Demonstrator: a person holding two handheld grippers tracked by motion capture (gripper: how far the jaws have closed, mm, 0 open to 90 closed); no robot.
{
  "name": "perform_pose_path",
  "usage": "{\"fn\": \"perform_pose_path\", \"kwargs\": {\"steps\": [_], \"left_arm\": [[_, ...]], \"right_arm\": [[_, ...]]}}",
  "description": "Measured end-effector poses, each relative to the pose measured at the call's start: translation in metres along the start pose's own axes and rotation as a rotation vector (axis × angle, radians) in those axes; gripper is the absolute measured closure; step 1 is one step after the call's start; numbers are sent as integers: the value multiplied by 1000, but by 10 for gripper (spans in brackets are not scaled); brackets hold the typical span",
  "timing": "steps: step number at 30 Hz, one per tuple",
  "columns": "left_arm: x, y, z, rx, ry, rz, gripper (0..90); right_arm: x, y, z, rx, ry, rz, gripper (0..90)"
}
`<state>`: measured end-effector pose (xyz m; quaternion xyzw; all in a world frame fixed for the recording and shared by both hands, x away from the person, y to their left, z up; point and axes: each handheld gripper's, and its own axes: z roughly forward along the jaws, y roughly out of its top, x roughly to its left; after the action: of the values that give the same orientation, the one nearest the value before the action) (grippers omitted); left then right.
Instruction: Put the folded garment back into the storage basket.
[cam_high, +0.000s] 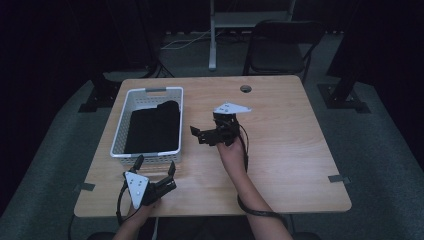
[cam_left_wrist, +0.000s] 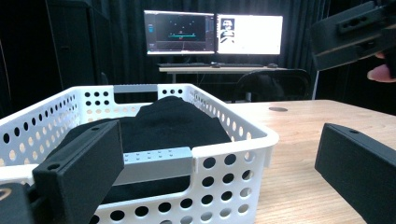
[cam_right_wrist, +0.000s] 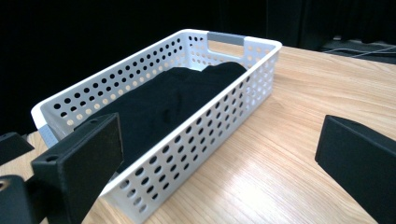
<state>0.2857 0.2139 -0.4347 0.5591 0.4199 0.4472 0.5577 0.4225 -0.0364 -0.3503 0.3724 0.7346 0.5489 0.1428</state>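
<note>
A white perforated basket (cam_high: 121, 125) sits on the left part of the wooden table (cam_high: 290, 140). A folded black cloth (cam_high: 154, 127) lies inside it. My left gripper (cam_high: 156, 163) is at the basket's near end, open and holding nothing. In the left gripper view its jaws (cam_left_wrist: 219, 172) flank the basket's (cam_left_wrist: 233, 135) front wall, with the cloth (cam_left_wrist: 173, 121) behind. My right gripper (cam_high: 200, 134) hovers just right of the basket, open and pointing at it. The right gripper view (cam_right_wrist: 217, 165) looks along the basket's (cam_right_wrist: 233, 88) side wall at the cloth (cam_right_wrist: 173, 98).
A cable hole (cam_high: 245, 88) marks the table's far edge. Behind the table stand a black folding chair (cam_high: 280, 45) and a desk leg (cam_high: 213, 35). Two lit monitors (cam_left_wrist: 212, 32) glow in the background. The right gripper (cam_left_wrist: 355, 32) hangs at that view's upper right.
</note>
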Motion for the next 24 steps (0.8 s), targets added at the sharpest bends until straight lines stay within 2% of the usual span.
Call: {"fn": "perform_pose_path", "kwargs": {"steps": [14,20,24], "left_arm": [[0,0,0,1,0,3,24],[0,0,0,0,2,2,24],[0,0,0,-1,3,1,24]], "right_arm": [[-11,-16,-32,-18,-45,3,9],[-16,-24,-43,-24,-54,28,10],[-17,-32,-50,-29,-67,29,9]]}}
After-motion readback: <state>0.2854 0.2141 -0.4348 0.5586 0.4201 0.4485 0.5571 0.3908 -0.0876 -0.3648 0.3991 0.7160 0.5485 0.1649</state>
